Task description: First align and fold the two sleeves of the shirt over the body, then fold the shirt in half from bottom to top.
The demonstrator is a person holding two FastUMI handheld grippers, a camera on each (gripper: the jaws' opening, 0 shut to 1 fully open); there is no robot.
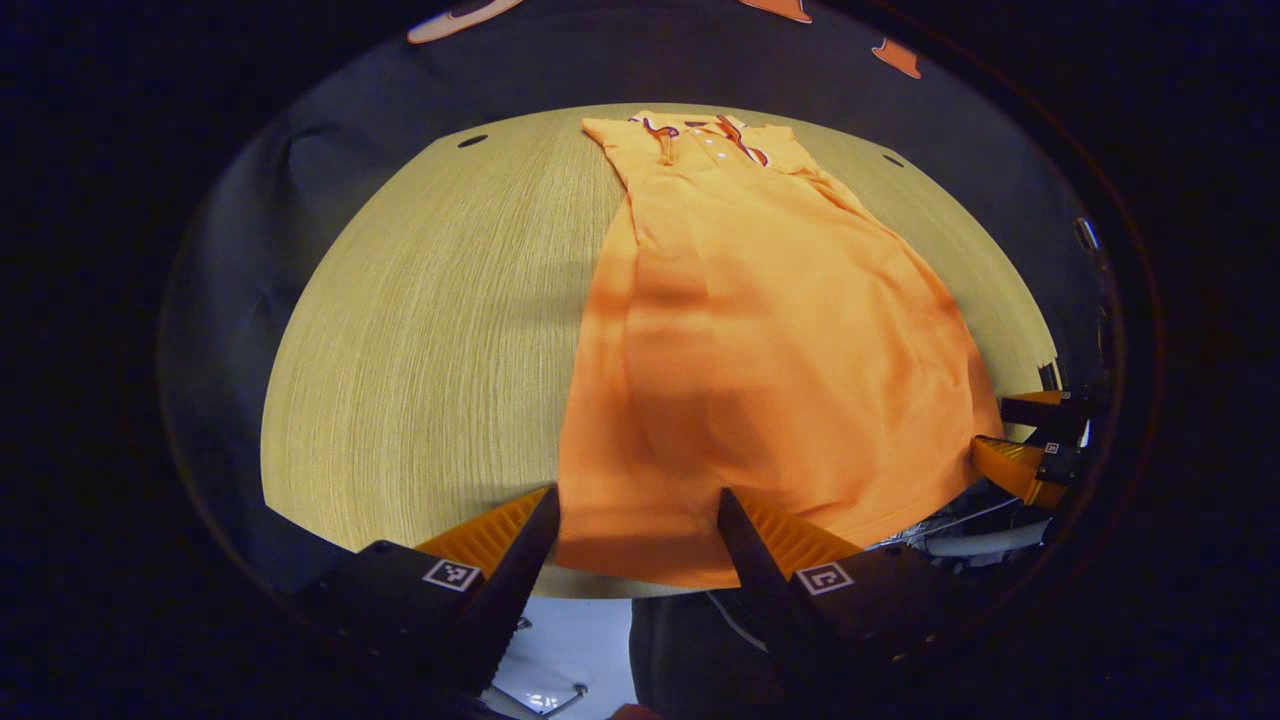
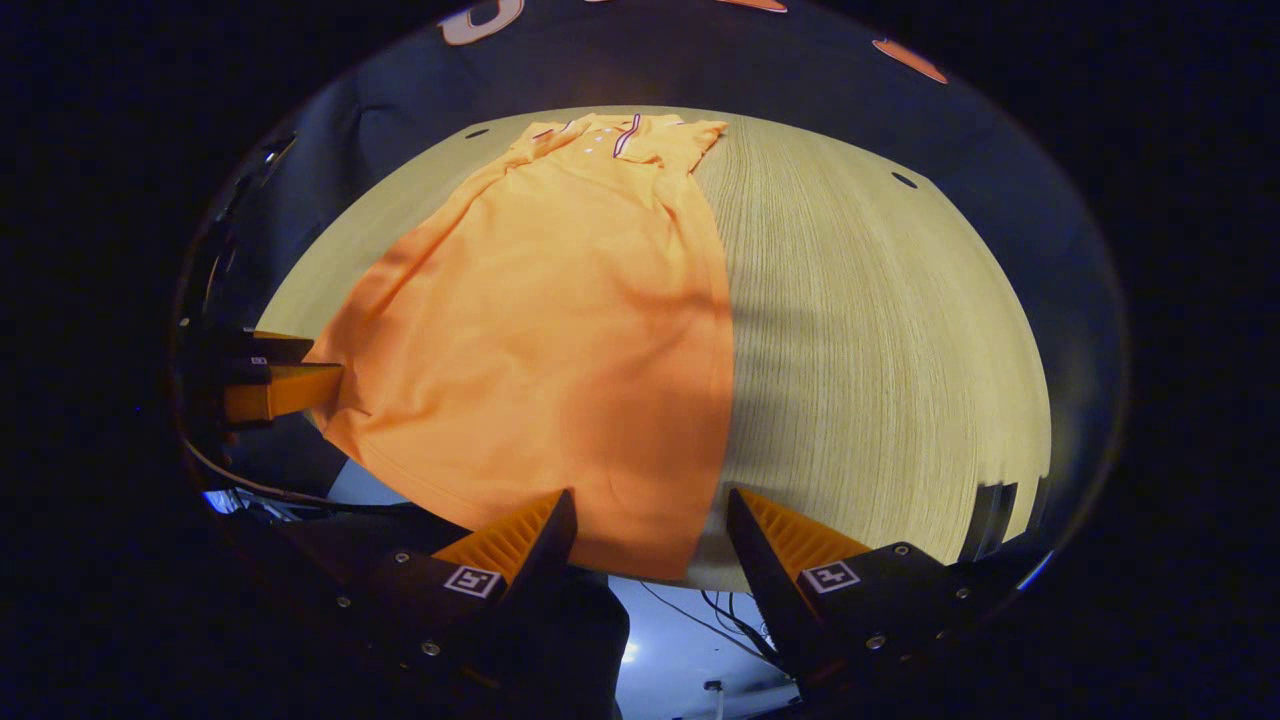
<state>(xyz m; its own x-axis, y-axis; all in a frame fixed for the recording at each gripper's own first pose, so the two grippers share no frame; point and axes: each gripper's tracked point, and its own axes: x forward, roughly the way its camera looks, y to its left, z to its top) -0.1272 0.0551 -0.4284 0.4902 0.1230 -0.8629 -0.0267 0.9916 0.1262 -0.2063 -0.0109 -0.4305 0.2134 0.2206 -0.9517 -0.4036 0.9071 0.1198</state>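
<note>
Both my left gripper [image 1: 638, 520] and right gripper [image 2: 650, 520] stood wide apart, holding nothing, each just before a bottom corner of the shirt [image 1: 760, 340] on the table [image 1: 430, 330]. I judged the cloth light, limp and slide-prone; take the hem corners.

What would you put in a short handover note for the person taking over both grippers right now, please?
Left gripper: open, poised at the shirt's bottom hem, near its left corner, holding nothing.
Right gripper: open, at the hem near the right corner, also holding nothing.
Shirt: lies flat and lengthwise on the wooden table, collar at the far end, hem at the near edge.
Done: both sleeves appear folded in over the body, leaving a narrow rectangle.
Left: grip the hem at both corners and fold the shirt in half, bottom up to the collar.
</note>
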